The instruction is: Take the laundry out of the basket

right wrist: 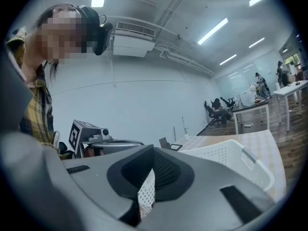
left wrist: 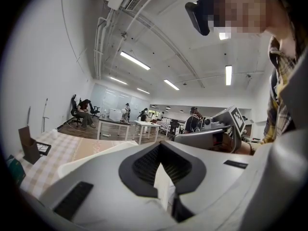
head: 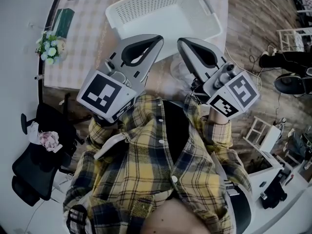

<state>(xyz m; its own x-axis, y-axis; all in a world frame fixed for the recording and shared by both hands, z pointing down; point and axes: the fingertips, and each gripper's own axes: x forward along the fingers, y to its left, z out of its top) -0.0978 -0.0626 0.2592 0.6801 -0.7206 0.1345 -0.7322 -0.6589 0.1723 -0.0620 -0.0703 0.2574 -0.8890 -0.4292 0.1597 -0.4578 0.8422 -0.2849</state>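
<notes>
left gripper point(head: 155, 41) jaws together, empty | right gripper point(head: 184, 43) likewise | side by side at the table's point(head: 83, 38) near edge | basket point(head: 146, 4) just beyond both tips, long axis left-right, neither hand nearer | no laundry discernible inside

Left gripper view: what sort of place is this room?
Probably an open-plan office or lab: rows of white desks, long ceiling strip lights and exposed ceiling pipes.

Left gripper point(head: 157, 39) and right gripper point(head: 181, 43) side by side, tips near each other; jaws of both together
</notes>
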